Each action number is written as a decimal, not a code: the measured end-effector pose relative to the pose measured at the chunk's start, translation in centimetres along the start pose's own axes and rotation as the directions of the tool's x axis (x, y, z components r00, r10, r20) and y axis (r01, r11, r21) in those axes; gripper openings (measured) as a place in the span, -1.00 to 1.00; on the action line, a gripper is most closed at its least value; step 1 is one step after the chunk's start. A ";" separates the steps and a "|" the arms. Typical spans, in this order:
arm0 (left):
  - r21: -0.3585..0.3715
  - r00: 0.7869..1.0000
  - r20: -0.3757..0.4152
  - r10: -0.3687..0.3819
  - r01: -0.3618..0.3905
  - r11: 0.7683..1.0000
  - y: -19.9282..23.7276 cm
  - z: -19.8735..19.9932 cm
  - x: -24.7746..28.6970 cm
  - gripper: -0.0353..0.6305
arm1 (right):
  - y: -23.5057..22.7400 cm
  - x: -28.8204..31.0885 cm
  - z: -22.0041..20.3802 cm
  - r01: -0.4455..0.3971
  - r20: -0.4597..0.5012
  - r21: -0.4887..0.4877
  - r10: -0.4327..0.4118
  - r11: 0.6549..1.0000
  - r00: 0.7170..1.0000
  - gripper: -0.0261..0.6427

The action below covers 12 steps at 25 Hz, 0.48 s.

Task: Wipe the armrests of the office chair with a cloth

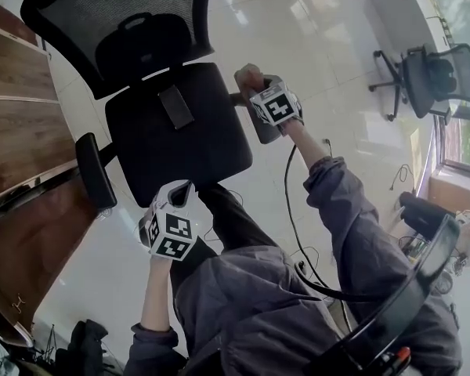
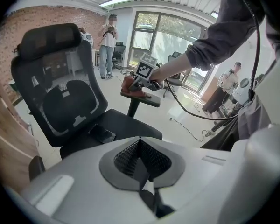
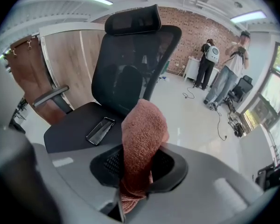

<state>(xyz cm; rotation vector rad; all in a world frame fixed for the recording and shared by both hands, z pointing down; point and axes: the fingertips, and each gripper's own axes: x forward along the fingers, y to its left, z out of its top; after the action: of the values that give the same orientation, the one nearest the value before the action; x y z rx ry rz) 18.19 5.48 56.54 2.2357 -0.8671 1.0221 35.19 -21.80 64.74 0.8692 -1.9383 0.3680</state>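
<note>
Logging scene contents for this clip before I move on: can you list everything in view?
Office chair: one, black, mesh back, centre.
Armrests: two, black, either side of the seat.
Phone: one, black, on the seat.
Wooden panels: brown, beside the chair.
Cloth: one, reddish-brown, on the armrest away from the panels.
Second chair: one, black, near the window.
Bystanders: two, standing far off.
Left gripper: grey, shut, empty, by the seat front.
Right gripper: grey, shut on the cloth.
</note>
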 end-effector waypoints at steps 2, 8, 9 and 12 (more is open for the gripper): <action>-0.006 1.000 0.002 0.005 -0.005 1.000 -0.1 -0.1 -0.2 -0.85 | 0.7 -0.7 -1.1 -0.003 -0.016 -0.002 0.003 1.000 1.000 -0.67; -0.036 1.000 0.008 0.023 -0.023 0.999 0.3 -0.9 -0.7 -0.85 | 5.0 -5.9 -6.4 -0.057 -0.054 0.013 0.057 0.998 0.997 -0.67; -0.039 1.000 0.010 0.025 -0.024 0.999 0.3 -1.0 -0.8 -0.85 | 5.6 -6.7 -7.5 -0.062 -0.068 0.008 0.062 0.998 0.996 -0.67; -0.047 1.000 0.012 0.027 -0.026 0.999 0.6 -1.1 -0.8 -0.85 | 7.1 -8.7 -9.5 -0.078 -0.092 -0.003 0.078 0.997 0.993 -0.67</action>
<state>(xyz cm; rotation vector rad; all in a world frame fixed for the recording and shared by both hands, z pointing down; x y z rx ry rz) 16.87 6.10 56.67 2.1996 -0.9189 0.9911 38.87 -7.73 62.80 0.7611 -1.8912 0.4403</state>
